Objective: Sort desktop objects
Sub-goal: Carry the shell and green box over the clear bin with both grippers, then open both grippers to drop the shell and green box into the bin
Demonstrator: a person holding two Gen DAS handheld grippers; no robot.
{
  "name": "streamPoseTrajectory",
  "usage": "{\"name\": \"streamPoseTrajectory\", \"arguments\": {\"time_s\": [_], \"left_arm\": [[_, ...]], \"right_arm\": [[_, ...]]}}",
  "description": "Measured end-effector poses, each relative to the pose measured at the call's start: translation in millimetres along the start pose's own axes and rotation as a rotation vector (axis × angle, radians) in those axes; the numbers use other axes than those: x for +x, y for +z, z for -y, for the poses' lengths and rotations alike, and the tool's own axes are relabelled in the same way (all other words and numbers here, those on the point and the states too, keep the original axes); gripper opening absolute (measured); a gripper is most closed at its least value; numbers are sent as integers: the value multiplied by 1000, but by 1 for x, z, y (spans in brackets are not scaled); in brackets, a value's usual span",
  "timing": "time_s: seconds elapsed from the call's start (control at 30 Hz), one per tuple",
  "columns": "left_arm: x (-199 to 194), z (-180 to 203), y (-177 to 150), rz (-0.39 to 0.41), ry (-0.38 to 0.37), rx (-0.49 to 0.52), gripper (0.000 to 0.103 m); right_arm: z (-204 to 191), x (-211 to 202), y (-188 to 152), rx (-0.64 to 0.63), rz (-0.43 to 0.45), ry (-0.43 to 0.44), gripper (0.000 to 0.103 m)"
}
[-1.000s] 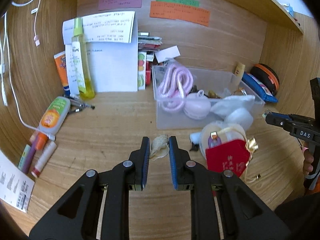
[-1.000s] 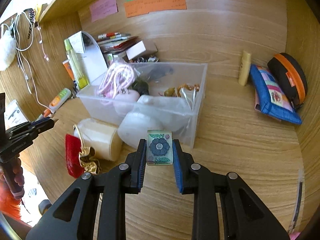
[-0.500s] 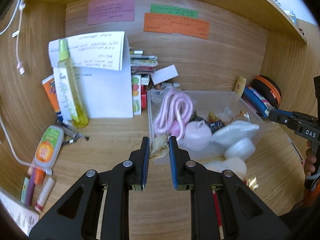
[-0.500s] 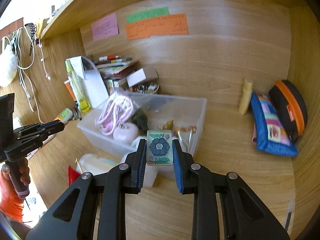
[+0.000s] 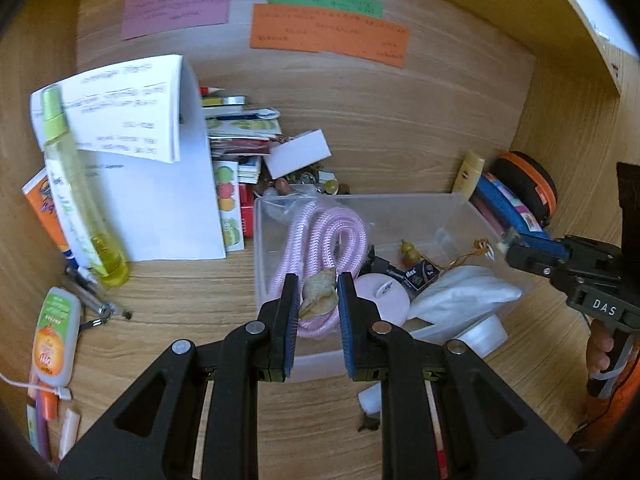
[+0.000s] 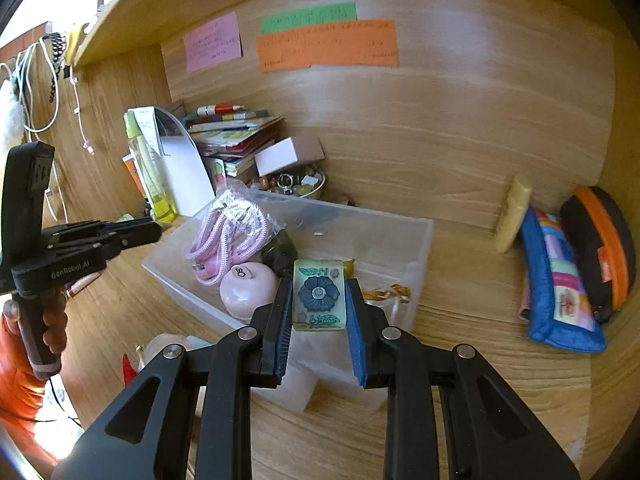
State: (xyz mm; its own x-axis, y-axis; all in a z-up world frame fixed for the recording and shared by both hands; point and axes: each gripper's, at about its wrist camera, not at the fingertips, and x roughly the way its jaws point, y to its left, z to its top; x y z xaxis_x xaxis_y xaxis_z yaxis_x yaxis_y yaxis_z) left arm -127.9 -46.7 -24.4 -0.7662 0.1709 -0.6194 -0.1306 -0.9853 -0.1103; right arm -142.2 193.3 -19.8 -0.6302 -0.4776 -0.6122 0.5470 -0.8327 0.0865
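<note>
Crowding the clear bin (image 5: 460,202): pink rope (image 5: 320,236), round pink case (image 5: 384,300).

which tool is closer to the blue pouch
Right. The right tool hangs over the bin's right part, beside the blue pouch; the left tool is over the bin's far end.

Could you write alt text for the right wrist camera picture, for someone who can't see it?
A black two-finger right gripper clamps a pale green flower tile above a clear plastic bin holding pink cord on a wooden desk. The left gripper shows at left.
</note>
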Motion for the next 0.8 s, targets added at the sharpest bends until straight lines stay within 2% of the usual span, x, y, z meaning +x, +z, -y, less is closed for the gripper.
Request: {"name": "streamPoseTrajectory", "arguments": {"time_s": [0.17,0.27,0.5,0.8], "left_arm": [[13,8,-1,-23,0,23,18],[20,11,-2,-40,7,39,18],[36,13,-3,-76,19,51,18],[46,14,-7,-103,47,38,18]], "right_arm": [[-3,25,2,29,-39,33,22],[-6,37,1,34,-45,19,22],[-3,47,-5,47,-40,-6,22],[-9,47,-8,29,-40,20,23]]}}
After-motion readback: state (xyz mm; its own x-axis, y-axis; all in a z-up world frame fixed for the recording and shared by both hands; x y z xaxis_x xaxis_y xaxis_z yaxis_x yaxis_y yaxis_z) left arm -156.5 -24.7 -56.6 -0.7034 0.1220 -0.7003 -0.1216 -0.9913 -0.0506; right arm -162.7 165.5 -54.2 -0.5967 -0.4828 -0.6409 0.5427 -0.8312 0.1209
